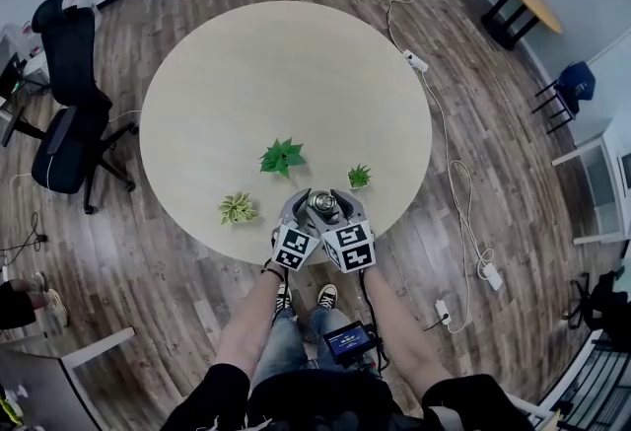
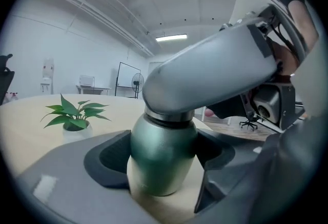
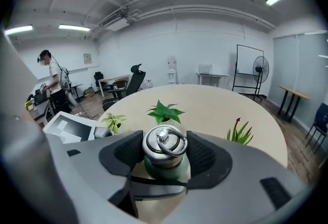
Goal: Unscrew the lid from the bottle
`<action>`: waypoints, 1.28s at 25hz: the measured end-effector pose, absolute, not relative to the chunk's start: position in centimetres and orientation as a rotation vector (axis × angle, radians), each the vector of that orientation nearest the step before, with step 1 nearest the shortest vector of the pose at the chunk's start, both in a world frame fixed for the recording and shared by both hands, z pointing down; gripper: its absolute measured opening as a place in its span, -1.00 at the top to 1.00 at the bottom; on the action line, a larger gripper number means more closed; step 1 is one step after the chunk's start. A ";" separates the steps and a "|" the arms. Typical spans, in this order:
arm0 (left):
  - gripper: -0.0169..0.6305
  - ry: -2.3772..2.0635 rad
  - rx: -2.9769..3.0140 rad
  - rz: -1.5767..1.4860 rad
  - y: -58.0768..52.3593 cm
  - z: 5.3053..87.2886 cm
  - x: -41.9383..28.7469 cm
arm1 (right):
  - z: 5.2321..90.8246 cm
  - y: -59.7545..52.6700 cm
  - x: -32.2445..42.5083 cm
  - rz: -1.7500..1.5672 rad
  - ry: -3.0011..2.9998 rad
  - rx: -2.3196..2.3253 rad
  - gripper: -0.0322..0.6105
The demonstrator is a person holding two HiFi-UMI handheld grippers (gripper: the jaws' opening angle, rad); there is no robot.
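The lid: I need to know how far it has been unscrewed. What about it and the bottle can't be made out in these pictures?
- Seam between lid and bottle: in the left gripper view the right gripper covers the lid; in the right gripper view its pads hide the lid's sides.
- Bottle's lower body: in the right gripper view it is hidden under the lid and that gripper.
- Head view: both are too small, and marker cubes partly cover them.

Left tongs [image 1: 304, 218], right tongs [image 1: 339, 214] at bottle [image 1: 321, 204], near table [image 1: 246, 74] edge.
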State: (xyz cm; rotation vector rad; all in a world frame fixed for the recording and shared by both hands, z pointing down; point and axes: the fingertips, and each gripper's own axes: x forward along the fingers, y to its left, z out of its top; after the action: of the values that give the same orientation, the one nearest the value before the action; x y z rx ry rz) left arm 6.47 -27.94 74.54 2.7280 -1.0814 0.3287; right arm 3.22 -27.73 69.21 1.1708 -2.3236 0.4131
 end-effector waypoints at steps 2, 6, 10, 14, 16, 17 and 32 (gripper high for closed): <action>-0.22 -1.069 2.734 0.331 -27.9 74.6 6.4 | 69.4 -27.6 3.3 0.409 -2.323 1.158 0.08; -0.23 -0.972 2.780 0.334 -27.6 74.7 6.5 | 69.4 -27.0 2.7 0.279 -2.408 0.862 0.08; -0.22 -0.845 2.838 0.362 -27.2 74.6 6.8 | 69.4 -26.1 2.9 0.173 -2.411 0.463 0.09; -0.23 -0.856 2.832 0.348 -27.4 74.6 6.8 | 68.4 -27.2 3.1 0.326 -2.437 0.555 -0.02; -0.23 -0.886 2.820 0.339 -27.4 74.7 6.7 | 68.2 -27.1 3.2 0.428 -2.465 0.694 -0.16; -0.23 -0.898 2.816 0.337 -27.3 74.7 6.7 | 68.3 -26.9 3.3 0.452 -2.464 0.772 -0.18; -0.23 -0.947 2.794 0.322 -27.5 74.7 6.7 | 69.4 -26.8 3.4 0.301 -2.365 0.912 0.10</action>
State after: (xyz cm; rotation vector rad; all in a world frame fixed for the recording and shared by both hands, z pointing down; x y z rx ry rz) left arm 6.66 -27.45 74.72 2.7941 -0.9470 0.3219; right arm 3.36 -26.79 69.43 0.9124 -2.3648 0.3013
